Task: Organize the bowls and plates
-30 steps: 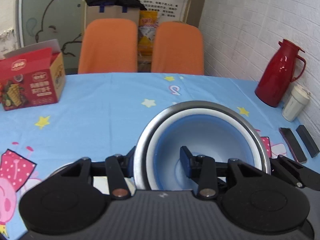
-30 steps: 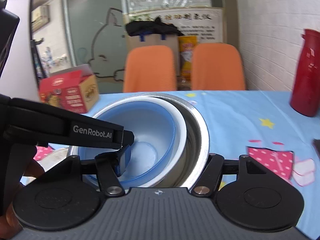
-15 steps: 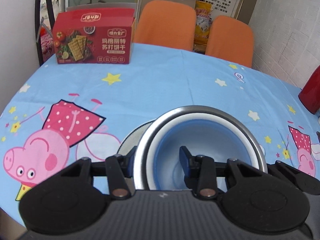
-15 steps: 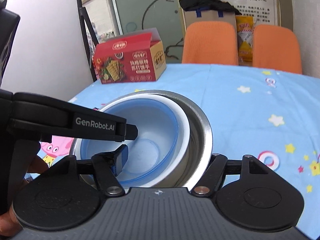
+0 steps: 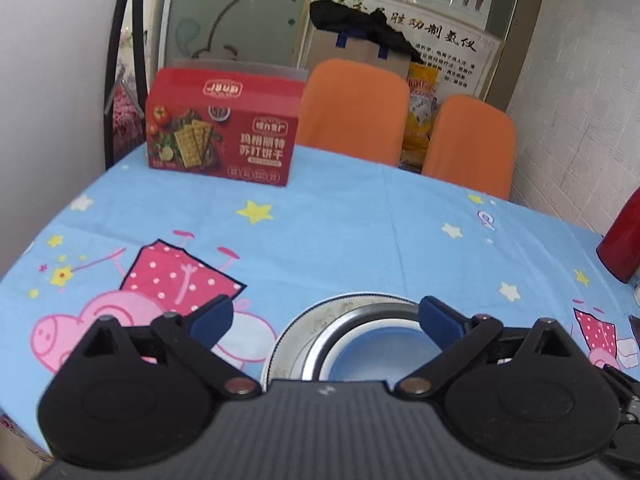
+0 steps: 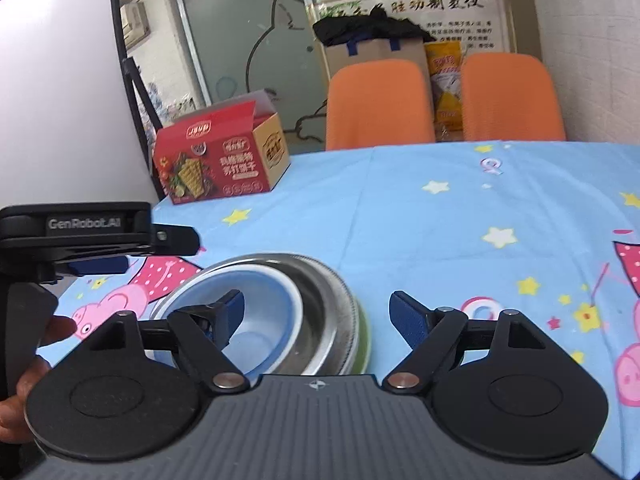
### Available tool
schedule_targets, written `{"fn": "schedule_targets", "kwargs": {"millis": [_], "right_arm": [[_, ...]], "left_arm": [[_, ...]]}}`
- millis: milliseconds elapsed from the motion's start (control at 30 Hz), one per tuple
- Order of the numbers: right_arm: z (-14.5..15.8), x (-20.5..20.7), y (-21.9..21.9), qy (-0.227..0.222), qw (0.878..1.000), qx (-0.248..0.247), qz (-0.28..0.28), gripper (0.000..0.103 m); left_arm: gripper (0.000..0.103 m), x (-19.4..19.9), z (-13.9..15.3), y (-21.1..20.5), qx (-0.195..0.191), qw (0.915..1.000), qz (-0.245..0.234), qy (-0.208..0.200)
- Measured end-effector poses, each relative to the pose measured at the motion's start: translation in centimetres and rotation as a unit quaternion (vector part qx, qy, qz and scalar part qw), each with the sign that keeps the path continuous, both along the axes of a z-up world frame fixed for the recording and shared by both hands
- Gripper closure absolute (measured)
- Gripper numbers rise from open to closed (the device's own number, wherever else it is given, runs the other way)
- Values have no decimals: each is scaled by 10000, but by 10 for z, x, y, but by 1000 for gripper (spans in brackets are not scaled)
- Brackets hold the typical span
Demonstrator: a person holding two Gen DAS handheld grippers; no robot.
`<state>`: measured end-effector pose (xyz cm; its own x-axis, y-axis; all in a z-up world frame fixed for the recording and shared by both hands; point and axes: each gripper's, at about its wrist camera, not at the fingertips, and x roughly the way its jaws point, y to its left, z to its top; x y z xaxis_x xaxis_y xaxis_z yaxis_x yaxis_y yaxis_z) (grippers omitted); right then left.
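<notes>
Two orange chairs [image 5: 404,136] — blue cartoon tablecloth [image 5: 340,240] | cracker box [image 5: 222,136] far-left

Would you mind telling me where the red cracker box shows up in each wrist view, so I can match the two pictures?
Left wrist view: the red cracker box stands upper left, at the table's far edge, front face toward the camera.
Right wrist view: the red cracker box is left of centre, turned to show its side panel, flap open.
Shared landmark: the two orange chairs just right of the box in both.
</notes>
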<state>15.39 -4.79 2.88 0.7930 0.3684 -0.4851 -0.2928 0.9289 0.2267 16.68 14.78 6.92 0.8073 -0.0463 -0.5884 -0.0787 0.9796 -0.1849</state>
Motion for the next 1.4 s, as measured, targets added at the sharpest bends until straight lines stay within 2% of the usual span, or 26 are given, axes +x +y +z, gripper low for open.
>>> {"fn": "schedule_targets", "kwargs": {"millis": [167, 300, 533, 833, 1033, 1167, 1400], "right_arm": [[-1, -19, -28, -107, 9991, 108, -395, 0], [-13, -37, -43, -66, 9975, 95, -699, 0], [-31, -72, -67, 56, 9932, 123, -1157, 0], [-46, -122, -79, -38, 9909, 149, -1335, 0], [-56, -149, -82, 110, 9908, 54, -1349, 0], [-60, -155, -84, 184, 9893, -11, -1444, 0], [-60, -154, -85, 270, 9868, -7, -1595, 0]], "left_arm": [[1, -28, 2, -21, 28, 9998, -177, -116], [1, -52, -13, -43, 277, 9992, -282, -71], [1, -94, -31, -67, 660, 9967, -426, -219], [1, -144, -51, -89, 880, 9939, -575, -345], [1, -179, -55, -102, 1058, 9908, -635, -552], [1, -184, -55, -110, 1146, 9884, -794, -599], [1, -186, -55, -112, 1239, 9865, -800, -705]]}}
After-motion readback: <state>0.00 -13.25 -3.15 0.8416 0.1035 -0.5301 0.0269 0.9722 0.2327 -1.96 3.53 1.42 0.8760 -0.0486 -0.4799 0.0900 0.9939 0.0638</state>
